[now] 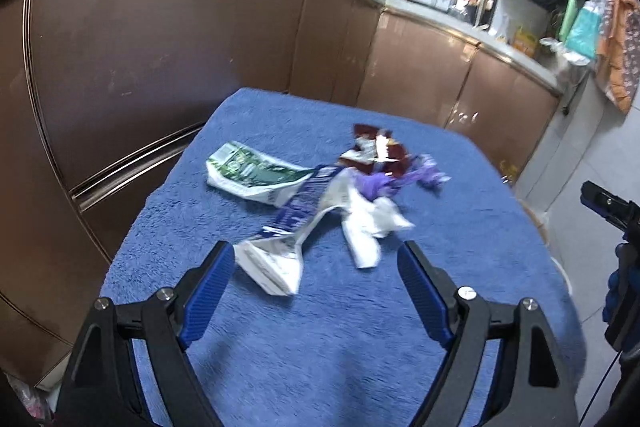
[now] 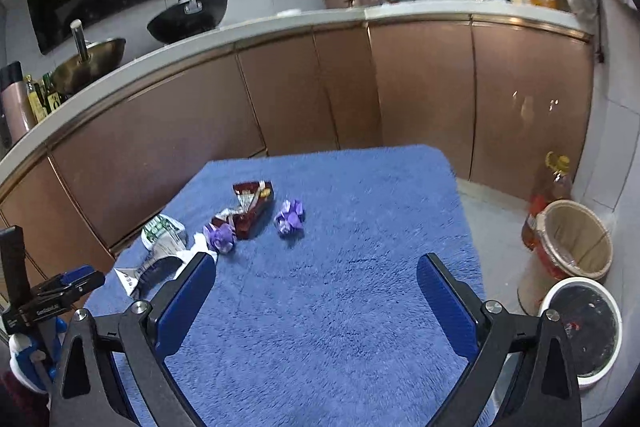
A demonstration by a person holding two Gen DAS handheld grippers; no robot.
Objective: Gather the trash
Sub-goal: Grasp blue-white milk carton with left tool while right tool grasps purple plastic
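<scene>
Trash lies on a blue towel-covered table [image 1: 320,327] [image 2: 340,307]: a green and white wrapper [image 1: 244,173] [image 2: 162,231], a blue and white wrapper [image 1: 280,247], crumpled white paper [image 1: 372,223], a dark red packet [image 1: 376,151] [image 2: 252,207], and purple wrappers [image 1: 380,183] [image 2: 290,217] [image 2: 219,237]. My left gripper [image 1: 316,265] is open, just above the blue and white wrapper's near end. My right gripper [image 2: 316,277] is open and empty over bare towel, right of the trash. The left gripper shows in the right wrist view [image 2: 60,291].
A white bin with a black liner [image 2: 588,327] stands on the floor right of the table, beside a beige bucket [image 2: 576,239] and an oil bottle [image 2: 548,195]. Brown kitchen cabinets [image 2: 320,99] run behind the table. The right gripper shows at the left wrist view's edge [image 1: 612,211].
</scene>
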